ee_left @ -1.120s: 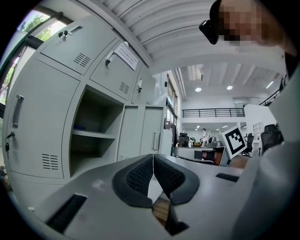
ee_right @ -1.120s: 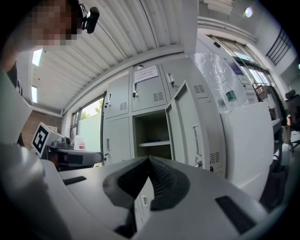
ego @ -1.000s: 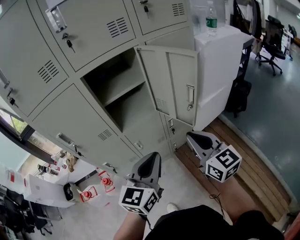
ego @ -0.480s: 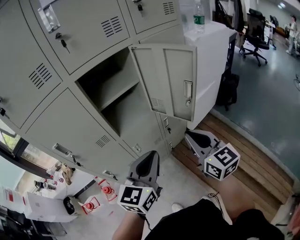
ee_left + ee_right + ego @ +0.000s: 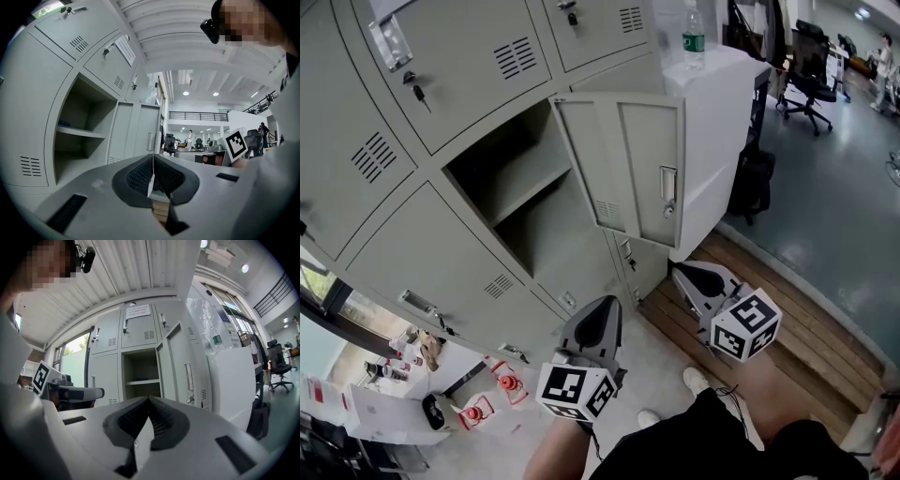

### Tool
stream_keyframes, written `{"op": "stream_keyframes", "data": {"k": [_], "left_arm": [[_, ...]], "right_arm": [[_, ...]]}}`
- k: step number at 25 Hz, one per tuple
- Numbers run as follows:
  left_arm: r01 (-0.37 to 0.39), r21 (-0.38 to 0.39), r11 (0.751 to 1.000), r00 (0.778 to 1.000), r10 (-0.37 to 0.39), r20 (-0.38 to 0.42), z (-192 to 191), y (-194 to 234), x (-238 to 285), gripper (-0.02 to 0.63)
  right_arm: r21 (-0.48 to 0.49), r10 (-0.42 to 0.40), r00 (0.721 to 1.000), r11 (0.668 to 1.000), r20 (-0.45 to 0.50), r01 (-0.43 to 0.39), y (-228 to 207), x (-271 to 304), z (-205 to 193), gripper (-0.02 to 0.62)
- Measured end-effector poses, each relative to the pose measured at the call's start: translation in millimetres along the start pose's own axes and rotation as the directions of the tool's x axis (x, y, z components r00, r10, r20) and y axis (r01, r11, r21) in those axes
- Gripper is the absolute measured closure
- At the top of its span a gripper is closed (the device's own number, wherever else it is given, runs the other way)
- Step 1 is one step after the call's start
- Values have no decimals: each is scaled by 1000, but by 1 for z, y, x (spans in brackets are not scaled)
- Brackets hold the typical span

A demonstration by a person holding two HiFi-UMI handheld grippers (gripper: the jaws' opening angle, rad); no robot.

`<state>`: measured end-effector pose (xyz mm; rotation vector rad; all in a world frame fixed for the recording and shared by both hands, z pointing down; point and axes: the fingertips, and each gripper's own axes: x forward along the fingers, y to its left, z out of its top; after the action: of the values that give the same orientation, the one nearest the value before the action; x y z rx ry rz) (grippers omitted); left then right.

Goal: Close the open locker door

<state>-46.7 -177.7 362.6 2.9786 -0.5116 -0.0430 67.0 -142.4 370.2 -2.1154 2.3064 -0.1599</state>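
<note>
The grey locker door [image 5: 623,169] stands swung out to the right of its open compartment [image 5: 511,192], which has one shelf inside. Both grippers hang low in front of the lockers, well short of the door. My left gripper [image 5: 598,317] is shut with nothing in it, below the compartment. My right gripper [image 5: 701,278] is shut and empty too, below the door's free edge. In the left gripper view the shut jaws [image 5: 153,161] point toward the door [image 5: 140,133]. In the right gripper view the shut jaws [image 5: 149,401] sit below the door [image 5: 180,364] and the compartment [image 5: 140,373].
A white cabinet [image 5: 722,122] with a water bottle [image 5: 693,37] on top stands just behind the open door. A black bag [image 5: 755,183] leans by it. A wooden floor strip [image 5: 806,347] runs on the right, with office chairs [image 5: 811,66] beyond. My shoe [image 5: 696,380] is near the lockers.
The lockers and door have drifted left and slightly down in the head view. A second shoe has come into view. Both grippers stay shut and about where they were.
</note>
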Motion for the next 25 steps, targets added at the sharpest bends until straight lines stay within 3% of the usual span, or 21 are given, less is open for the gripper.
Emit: {"op": "stream_keyframes", "data": {"k": [16,20,25], "left_arm": [[-18,89,996,1000,19,-10,4,-49,130,584],[-57,108,993,998,60,-20,-2,-51,160,487],[-168,156,973,985,173,-18,-4,-42,191,378]], "right_arm": [[20,38,999,999,-12,-38,-102,-6,6,543],[29,47,999,999,-15,-47,-128,-4,4,543],[40,74,997,997,-19,-73,-152,3,2,543]]}}
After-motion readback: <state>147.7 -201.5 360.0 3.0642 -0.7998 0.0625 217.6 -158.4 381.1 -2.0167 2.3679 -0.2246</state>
